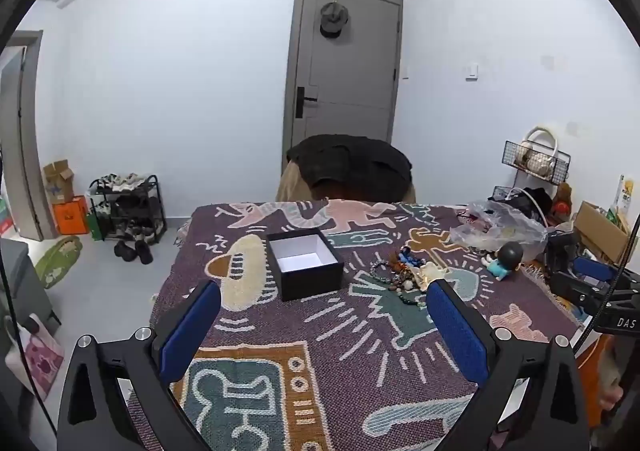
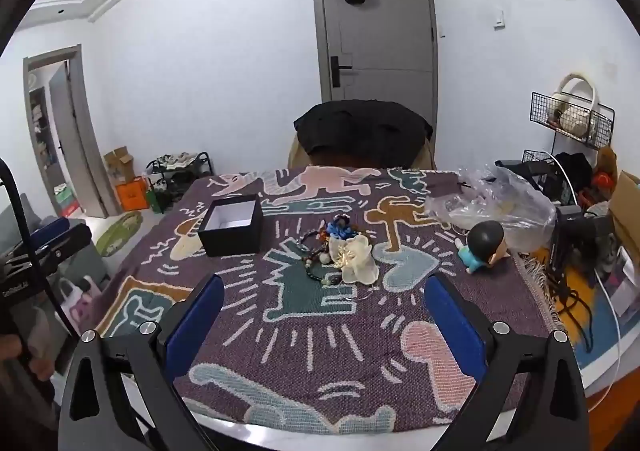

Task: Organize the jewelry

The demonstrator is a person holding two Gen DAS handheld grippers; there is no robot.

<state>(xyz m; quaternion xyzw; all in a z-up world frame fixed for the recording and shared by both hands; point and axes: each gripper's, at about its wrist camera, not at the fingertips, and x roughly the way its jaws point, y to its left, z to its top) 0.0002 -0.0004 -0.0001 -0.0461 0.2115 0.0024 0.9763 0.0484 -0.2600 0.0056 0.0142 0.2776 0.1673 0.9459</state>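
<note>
A black box (image 1: 305, 266) with a white inside stands open and empty on the patterned cloth; it also shows in the right wrist view (image 2: 232, 226). A pile of jewelry (image 1: 404, 275) lies to the right of it: bead bracelets, a blue piece and a cream pouch (image 2: 357, 258). The pile shows at the table's middle in the right wrist view (image 2: 332, 251). My left gripper (image 1: 323, 325) is open and empty, held above the near part of the cloth. My right gripper (image 2: 323, 321) is open and empty, just short of the pile.
A small doll (image 2: 482, 245) lies right of the jewelry. A clear plastic bag (image 2: 494, 203) sits behind it. A chair with dark clothes (image 2: 362, 135) stands at the far edge. Wire racks, cables and boxes crowd the right side (image 2: 576, 187). A shoe rack (image 1: 128, 209) stands on the floor left.
</note>
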